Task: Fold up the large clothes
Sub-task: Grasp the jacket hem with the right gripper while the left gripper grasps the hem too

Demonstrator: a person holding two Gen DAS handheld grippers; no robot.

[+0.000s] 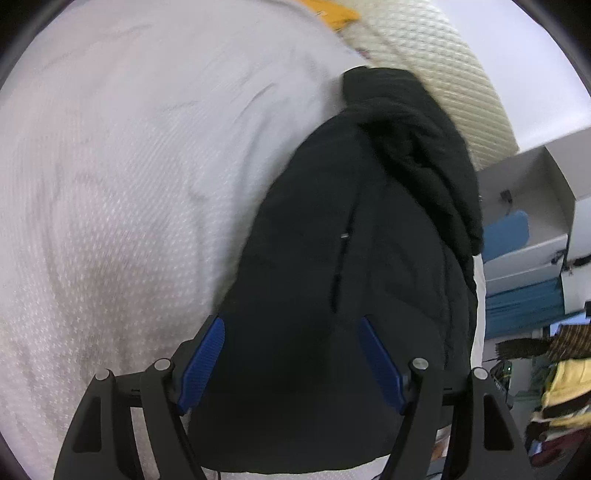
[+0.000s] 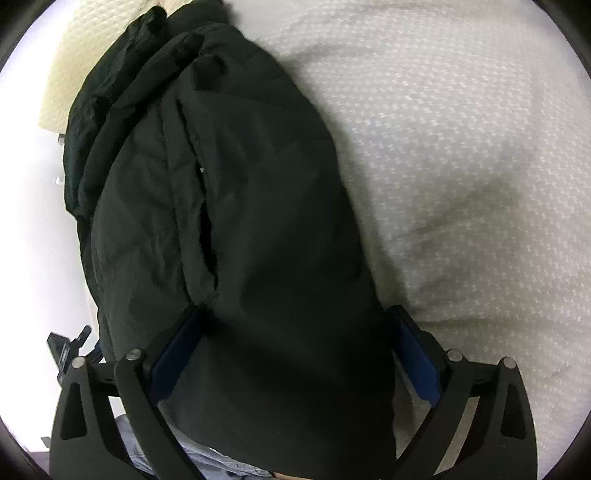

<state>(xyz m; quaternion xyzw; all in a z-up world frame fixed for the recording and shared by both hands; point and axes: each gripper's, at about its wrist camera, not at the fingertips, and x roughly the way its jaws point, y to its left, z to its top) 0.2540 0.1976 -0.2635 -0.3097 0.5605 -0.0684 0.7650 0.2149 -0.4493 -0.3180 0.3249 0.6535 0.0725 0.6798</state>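
A black quilted jacket (image 1: 332, 266) lies lengthwise on a white textured bed cover (image 1: 122, 206), folded into a long narrow bundle with a zipped pocket slit showing. My left gripper (image 1: 291, 328) is open, its blue pads spread over the jacket's near end. In the right wrist view the same jacket (image 2: 229, 221) fills the middle, and my right gripper (image 2: 295, 317) is open with its blue pads either side of the jacket's near end. Neither gripper visibly pinches the cloth.
A cream quilted pillow or rolled cover (image 1: 443, 74) lies beyond the jacket's far end. A yellow item (image 1: 336, 14) sits at the top edge. White shelving with blue items (image 1: 524, 236) and a pile of clothes (image 1: 561, 387) stand off the bed's right side.
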